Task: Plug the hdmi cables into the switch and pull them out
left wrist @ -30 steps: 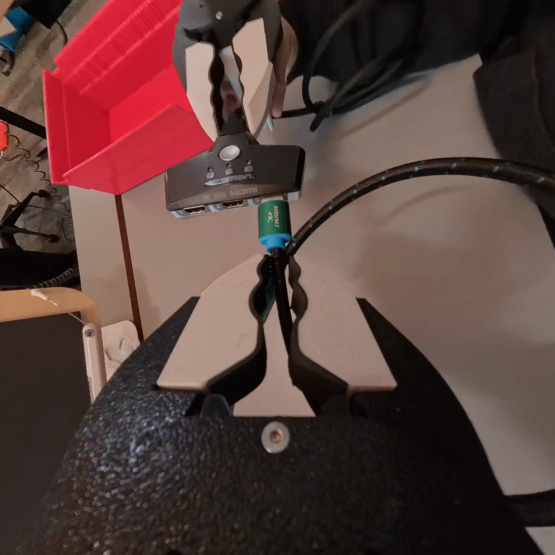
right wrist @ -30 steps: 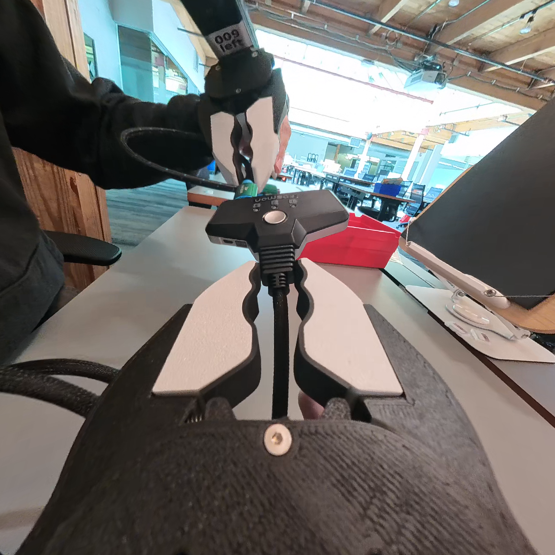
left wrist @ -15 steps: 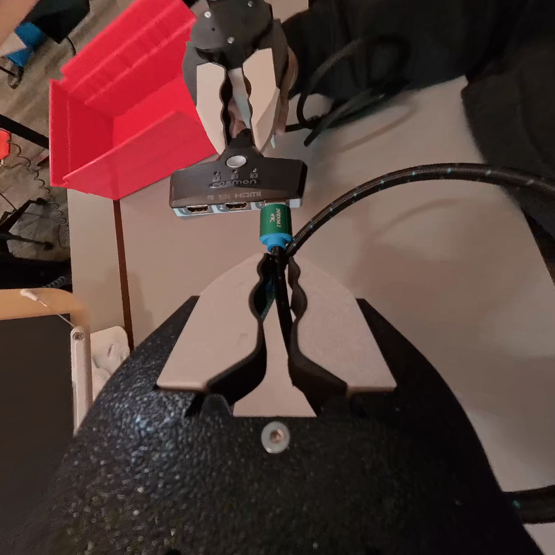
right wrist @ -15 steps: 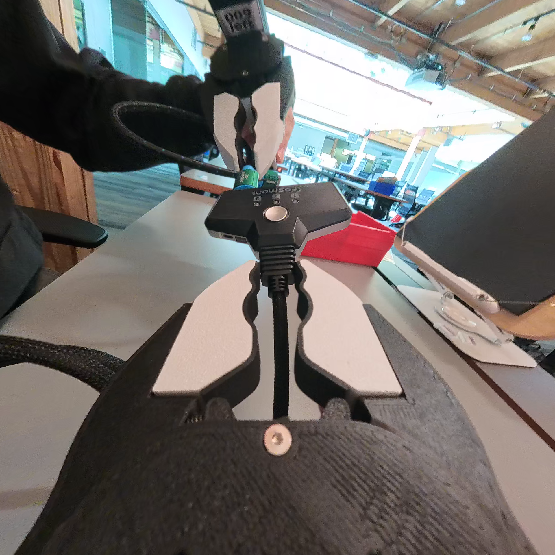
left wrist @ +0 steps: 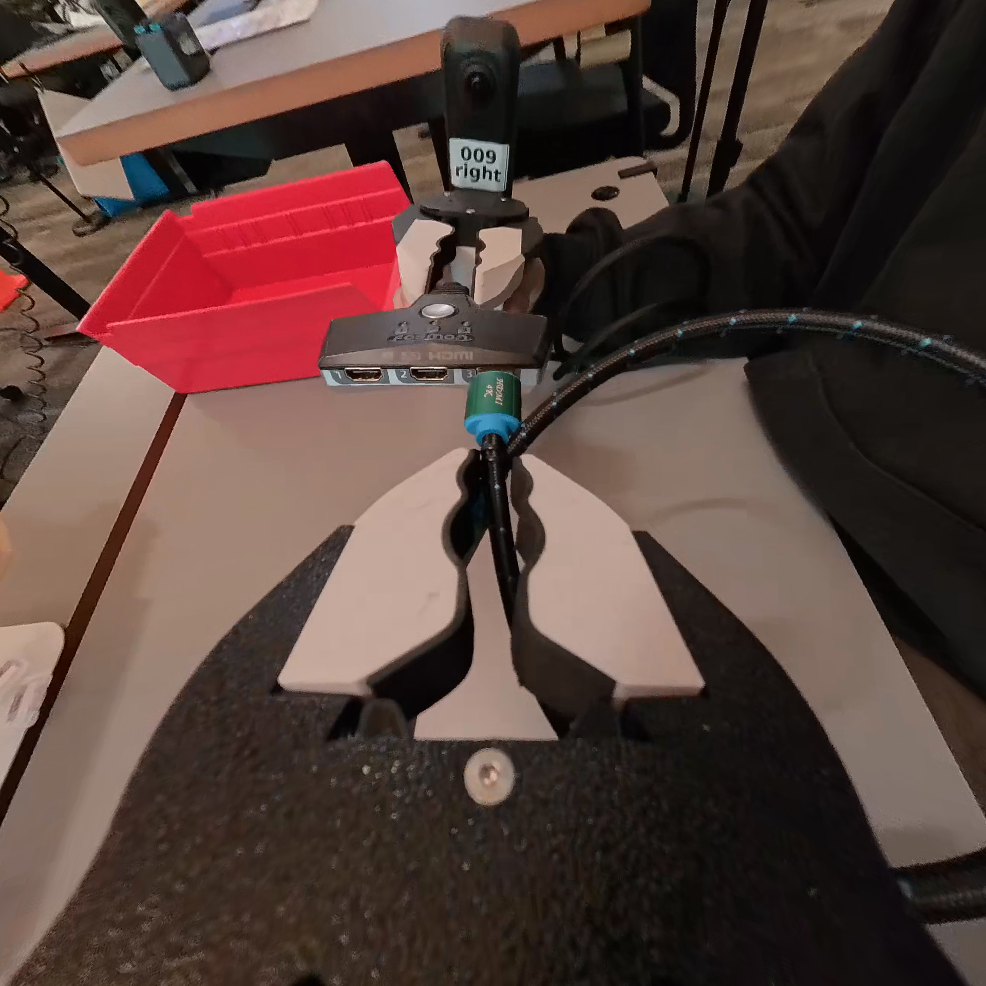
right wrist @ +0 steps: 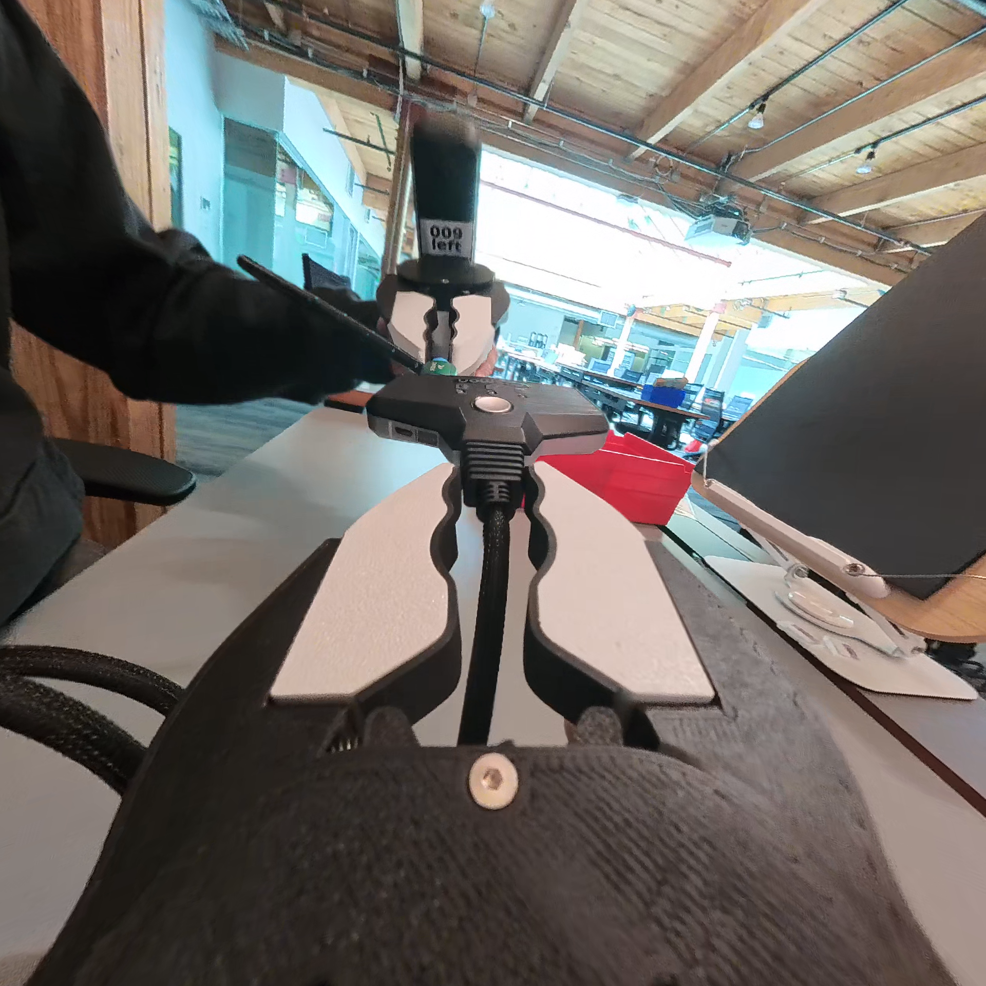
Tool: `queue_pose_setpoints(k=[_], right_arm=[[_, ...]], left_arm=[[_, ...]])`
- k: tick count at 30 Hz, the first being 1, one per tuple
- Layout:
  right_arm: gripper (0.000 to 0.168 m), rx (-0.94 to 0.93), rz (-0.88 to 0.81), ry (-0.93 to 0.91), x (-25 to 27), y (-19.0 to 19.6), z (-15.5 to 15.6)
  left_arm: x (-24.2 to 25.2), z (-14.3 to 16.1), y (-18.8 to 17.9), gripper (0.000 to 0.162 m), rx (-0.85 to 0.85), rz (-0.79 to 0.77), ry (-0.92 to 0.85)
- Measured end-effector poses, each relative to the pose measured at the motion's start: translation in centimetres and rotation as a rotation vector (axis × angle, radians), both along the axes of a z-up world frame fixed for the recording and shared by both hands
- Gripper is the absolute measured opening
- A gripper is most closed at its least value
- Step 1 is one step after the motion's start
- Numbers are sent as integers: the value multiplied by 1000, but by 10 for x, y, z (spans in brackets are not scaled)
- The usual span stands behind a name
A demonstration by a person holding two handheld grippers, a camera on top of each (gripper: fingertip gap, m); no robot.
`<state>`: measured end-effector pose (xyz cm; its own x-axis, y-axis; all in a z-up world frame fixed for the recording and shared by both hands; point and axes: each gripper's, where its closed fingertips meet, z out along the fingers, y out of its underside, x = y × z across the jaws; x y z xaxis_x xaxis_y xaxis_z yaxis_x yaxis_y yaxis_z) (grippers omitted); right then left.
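A black HDMI switch (left wrist: 435,344) is held over the grey table, its front ports facing the left wrist view. A green plug with a blue collar (left wrist: 492,404) sits in the rightmost port; the other two ports are bare. My left gripper (left wrist: 493,461) is shut on the braided black cable (left wrist: 501,512) just behind the plug. My right gripper (right wrist: 493,472) is shut on the switch's rear cable and strain relief (right wrist: 492,467), with the switch (right wrist: 488,416) just past its tips. In the left wrist view the right gripper (left wrist: 458,267) is behind the switch.
A red plastic bin (left wrist: 251,288) stands on the table just behind and left of the switch. A tilted dark panel on a white stand (right wrist: 853,427) is to the right in the right wrist view. Braided cable loops (left wrist: 747,331) arch over the table. A person's dark sleeves hold both grippers.
Both grippers and the switch have dropped lower and levelled out, so the views look more along the table. The green plug stays in the rightmost port. Both grips are unchanged.
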<state>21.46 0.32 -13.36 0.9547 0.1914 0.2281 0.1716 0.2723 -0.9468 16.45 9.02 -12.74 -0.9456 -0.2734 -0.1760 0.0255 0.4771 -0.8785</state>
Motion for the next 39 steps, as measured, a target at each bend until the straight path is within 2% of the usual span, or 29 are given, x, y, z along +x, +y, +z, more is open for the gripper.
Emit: queue_pose_setpoints(k=[3, 7, 17, 21, 27, 29, 35, 39], right_arm=[[22, 10, 75, 86, -2, -3, 5], [22, -40, 83, 121, 0, -2, 3], [22, -113, 63, 57, -5, 4, -5], [22, 6, 75, 96, -1, -7, 12], [22, 13, 72, 59, -2, -12, 13], [22, 8, 77, 63, -2, -11, 12], [22, 3, 83, 62, -4, -9, 11], [22, 10, 93, 69, -5, -9, 12]], left_arm=[[-2, -2, -2, 11, -30, -3, -10], [-1, -5, -2, 11, -16, 21, -7], [-7, -19, 4, 10, 201, -7, 11], [-1, 8, -6, 12, -14, 12, 15], [-4, 10, -10, 16, -72, 1, 52], [-6, 13, -7, 12, -97, 1, 63], [-5, 8, -4, 8, -56, 27, 65], [-2, -7, -2, 8, 52, 30, 51]])
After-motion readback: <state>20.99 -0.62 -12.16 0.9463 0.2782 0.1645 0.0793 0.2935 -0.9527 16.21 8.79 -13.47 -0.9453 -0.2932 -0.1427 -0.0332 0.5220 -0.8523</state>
